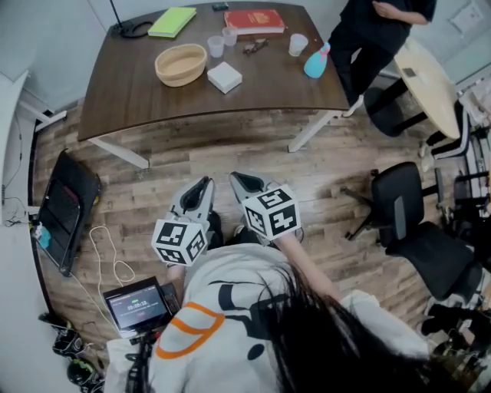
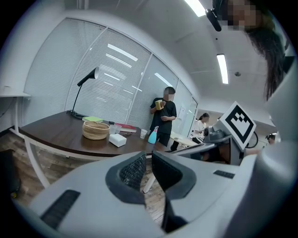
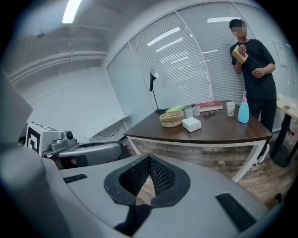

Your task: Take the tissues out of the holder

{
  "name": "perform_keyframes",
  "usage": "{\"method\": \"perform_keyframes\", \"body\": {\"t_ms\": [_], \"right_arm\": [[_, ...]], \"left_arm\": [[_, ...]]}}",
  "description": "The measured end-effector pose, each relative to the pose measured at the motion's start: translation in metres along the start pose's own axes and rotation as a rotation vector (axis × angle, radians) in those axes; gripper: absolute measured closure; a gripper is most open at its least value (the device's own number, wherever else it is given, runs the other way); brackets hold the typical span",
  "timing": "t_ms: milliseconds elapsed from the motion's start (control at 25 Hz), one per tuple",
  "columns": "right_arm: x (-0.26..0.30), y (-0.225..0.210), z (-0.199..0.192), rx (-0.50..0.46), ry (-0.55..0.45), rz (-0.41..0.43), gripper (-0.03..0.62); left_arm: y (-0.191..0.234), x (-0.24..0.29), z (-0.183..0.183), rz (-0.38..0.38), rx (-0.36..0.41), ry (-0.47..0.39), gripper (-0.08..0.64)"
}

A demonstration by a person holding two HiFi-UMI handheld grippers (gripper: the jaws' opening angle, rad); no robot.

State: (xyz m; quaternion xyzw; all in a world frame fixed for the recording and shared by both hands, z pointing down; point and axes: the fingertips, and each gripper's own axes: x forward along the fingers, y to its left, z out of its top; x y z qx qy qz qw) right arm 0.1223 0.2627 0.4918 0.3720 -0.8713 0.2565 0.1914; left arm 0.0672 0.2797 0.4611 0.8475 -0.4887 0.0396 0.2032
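A white square tissue box point(image 1: 225, 77) lies on the dark wooden table point(image 1: 138, 100), beside a woven basket point(image 1: 181, 64). The box also shows far off in the left gripper view point(image 2: 117, 139) and the right gripper view point(image 3: 191, 124). Both grippers hang over the wooden floor close to my body, well short of the table. My left gripper point(image 1: 205, 183) point(image 2: 148, 155) has its jaws together with nothing between them. My right gripper point(image 1: 234, 178) point(image 3: 149, 158) is shut too, its mesh pads meeting at the tip and empty.
A person in black point(image 1: 376, 31) stands at the table's far right corner. Cups point(image 1: 216, 46), a red book point(image 1: 255, 21), a green notebook point(image 1: 172, 21) and a blue spray bottle point(image 1: 315, 63) share the table. Office chairs point(image 1: 414, 222) stand to the right; a small screen point(image 1: 138, 303) sits at lower left.
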Motion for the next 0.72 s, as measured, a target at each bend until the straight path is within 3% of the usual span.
{"method": "perform_keyframes", "body": {"t_ms": [720], "right_arm": [[-0.022, 0.006, -0.015, -0.016, -0.031, 0.0, 0.581]], "left_arm": [[-0.024, -0.017, -0.012, -0.005, 0.021, -0.011, 0.523]]}}
